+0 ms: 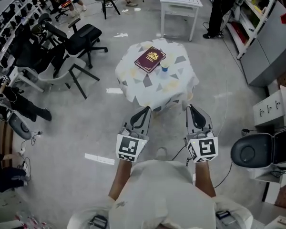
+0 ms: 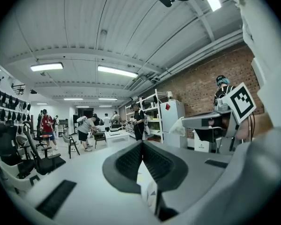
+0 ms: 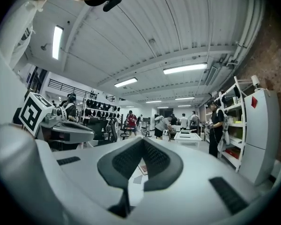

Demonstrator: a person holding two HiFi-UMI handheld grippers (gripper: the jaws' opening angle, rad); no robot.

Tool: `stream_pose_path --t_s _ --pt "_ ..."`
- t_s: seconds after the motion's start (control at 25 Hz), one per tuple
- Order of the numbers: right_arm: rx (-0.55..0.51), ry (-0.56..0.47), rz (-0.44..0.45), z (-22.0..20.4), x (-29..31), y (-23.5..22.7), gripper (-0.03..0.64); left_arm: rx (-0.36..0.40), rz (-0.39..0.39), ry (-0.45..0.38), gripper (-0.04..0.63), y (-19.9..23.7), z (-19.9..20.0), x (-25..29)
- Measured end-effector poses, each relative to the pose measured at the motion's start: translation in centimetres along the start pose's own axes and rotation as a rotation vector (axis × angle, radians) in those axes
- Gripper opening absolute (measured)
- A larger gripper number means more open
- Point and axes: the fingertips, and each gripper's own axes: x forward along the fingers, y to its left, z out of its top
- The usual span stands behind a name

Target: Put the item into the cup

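A small table with a white patterned cloth (image 1: 133, 82) stands ahead of me. On it lie a maroon book (image 1: 150, 59) and, just to its right, a small pale cup (image 1: 165, 67) with a blue band; I cannot tell whether anything is in it. My left gripper (image 1: 144, 109) and right gripper (image 1: 191, 108) are held side by side near my body, short of the table's near edge. Both are shut and empty. The left gripper view shows shut jaws (image 2: 141, 146) over the cloth (image 2: 149, 187). The right gripper view shows shut jaws (image 3: 141, 142) with the book (image 3: 143, 168) beyond.
Black office chairs (image 1: 81, 39) stand to the left of the table. A white table (image 1: 180, 1) is behind it, with people at the back. Shelving (image 1: 257, 13) and boxes (image 1: 274, 109) line the right side. A black bin (image 1: 251, 151) sits at my right.
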Motion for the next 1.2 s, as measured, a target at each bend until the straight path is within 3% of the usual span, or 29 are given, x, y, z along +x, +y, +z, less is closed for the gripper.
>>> stream_pose_path --t_s 0.56,1.2 --pt "0.021 0.024 0.042 -1.5 5.3 -4.1 0.006 -0.004 0.022 0.016 0.014 1.2 -0.1 5.7" --pt "0.007 0.044 -0.003 -2.2 15.0 -5.1 0.006 -0.02 -0.018 0.015 0.014 9.4 -1.1 12.2"
